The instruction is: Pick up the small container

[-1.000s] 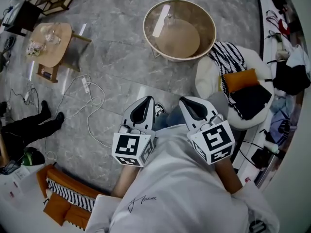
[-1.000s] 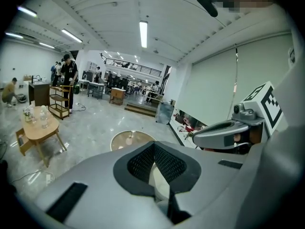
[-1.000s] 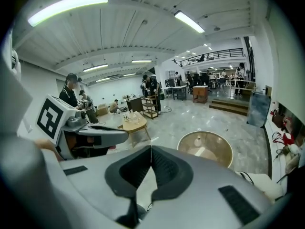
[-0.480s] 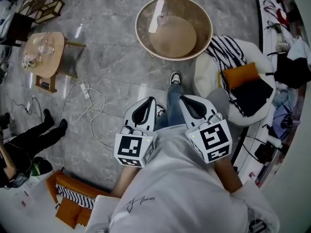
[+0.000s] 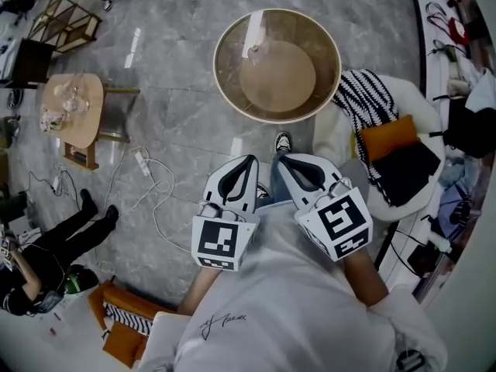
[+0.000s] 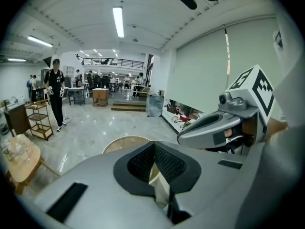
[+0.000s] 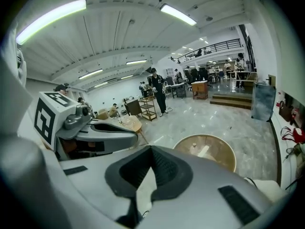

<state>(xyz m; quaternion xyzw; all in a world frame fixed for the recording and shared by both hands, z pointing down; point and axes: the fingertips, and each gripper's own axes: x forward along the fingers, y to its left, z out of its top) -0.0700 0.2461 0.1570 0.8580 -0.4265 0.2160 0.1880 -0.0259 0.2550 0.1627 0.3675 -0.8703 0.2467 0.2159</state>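
A small clear container stands on a round glass-topped table with a beige rim, ahead of me on the marble floor. In the right gripper view the container is a tiny knob on the table top. Both grippers are held close to the person's chest, well short of the table. My left gripper is shut with nothing between its pads, and so is my right gripper. Their tips almost touch. In the left gripper view the table's rim peeks over the shut jaws.
A small wooden side table with glassware stands at the left. A white power strip with cables lies on the floor. A white chair with striped and orange cushions is right of the round table. A person in black sits at the lower left.
The whole view has advanced toward the round table, with a foot now stepping forward under the grippers. The two grippers' tips have drawn closer together. Both stay shut.
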